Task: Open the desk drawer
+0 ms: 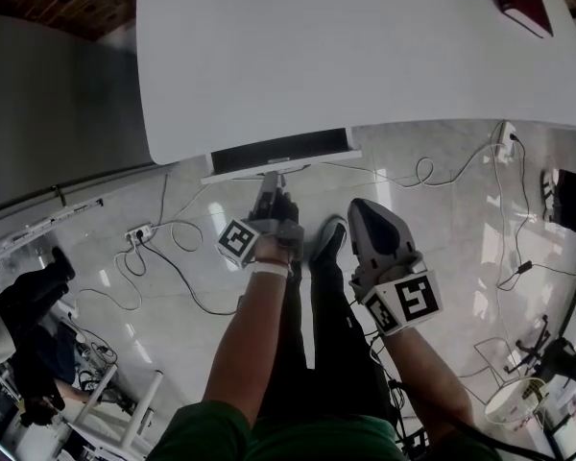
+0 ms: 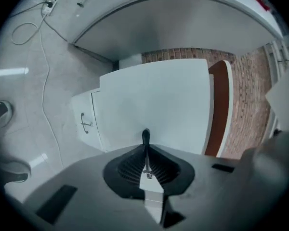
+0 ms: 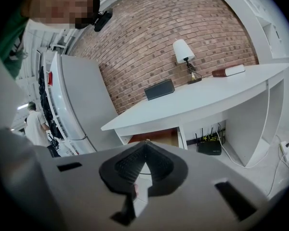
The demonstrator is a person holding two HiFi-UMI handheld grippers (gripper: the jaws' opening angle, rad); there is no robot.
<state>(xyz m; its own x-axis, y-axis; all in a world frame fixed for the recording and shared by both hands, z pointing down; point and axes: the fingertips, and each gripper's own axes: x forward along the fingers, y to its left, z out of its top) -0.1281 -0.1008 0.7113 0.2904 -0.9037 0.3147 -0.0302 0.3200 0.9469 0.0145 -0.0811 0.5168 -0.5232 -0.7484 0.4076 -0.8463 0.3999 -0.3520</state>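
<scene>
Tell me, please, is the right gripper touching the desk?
Apart. The head view shows the right gripper hanging over the floor, with a strip of floor between its tips and the edge of the desk.

Bkgd: brick wall (image 3: pixel 149 37). In front of it a lamp (image 3: pixel 184 52) w/ white shade, upright. Red book (image 3: pixel 229 71) lying flat to lamp's right, black rect. box (image 3: pixel 159 89) to its left, all apart. Black router (image 3: pixel 209 148) on floor by wall, cables attached.

Head view: glossy tile floor (image 1: pixel 442 190), white cables (image 1: pixel 163 257) looping across. Power strip (image 1: pixel 137 232) at left, white bin (image 1: pixel 516 401) lower right.

Tall grey cabinet (image 3: pixel 82 109) at left, person (image 3: pixel 36 126) in white top beside it.
</scene>
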